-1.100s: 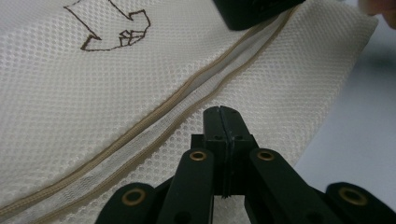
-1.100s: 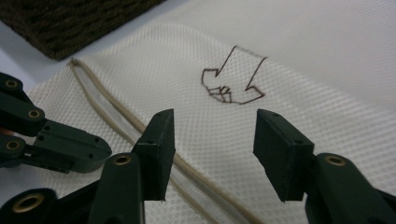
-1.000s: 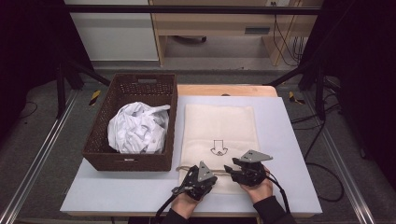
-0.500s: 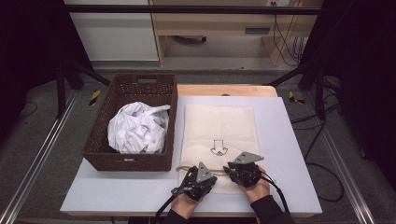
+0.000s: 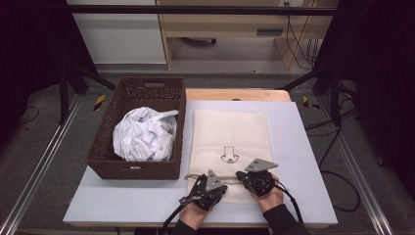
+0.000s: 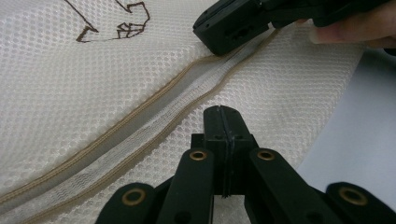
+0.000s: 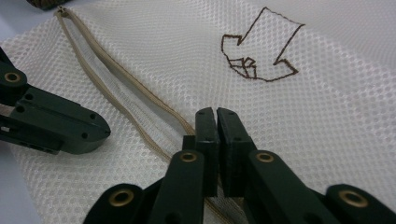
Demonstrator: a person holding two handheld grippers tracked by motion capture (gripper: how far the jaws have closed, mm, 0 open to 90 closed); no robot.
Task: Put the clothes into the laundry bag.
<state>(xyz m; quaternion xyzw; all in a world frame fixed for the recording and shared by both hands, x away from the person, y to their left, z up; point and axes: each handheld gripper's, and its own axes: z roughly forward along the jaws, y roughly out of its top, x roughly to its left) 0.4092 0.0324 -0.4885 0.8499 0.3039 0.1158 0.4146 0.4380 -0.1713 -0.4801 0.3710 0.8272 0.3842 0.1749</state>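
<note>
Cream mesh, thin and limp: the laundry bag [image 5: 230, 152] lies flat on the pale mat [image 5: 303, 147] of the table, right of the wicker basket [image 5: 134, 169] that holds crumpled white clothes [image 5: 144, 133]. From the high view both grippers sit at the bag's near end, the left gripper [image 5: 192, 193] and the right gripper [image 5: 242, 177] just beside each other over the zipper seam [image 5: 220, 175]. I judge the bag very light and floppy; it will sag and fold when lifted, so two spread holds suit it better than one.

Left gripper view: its jaws [image 6: 223, 122] stand pressed together, tips on the mesh beside the tan zipper tape [image 6: 140, 116]. Whether they pinch fabric I cannot tell. The zipper looks parted, with grey lining between the two tapes.

Right gripper view: the jaws [image 7: 216, 116] have just been closing and now stand almost together, a thin slit between them, right at the zipper's upper tape [image 7: 140, 91]. Fabric may be caught there, but the pinch itself is hidden. The brown arrow print [image 7: 259, 46] lies beyond.

Best hold, in my judgement, is the stitched tape at the opening: firmer than open mesh, less likely to slip or snag.
</note>
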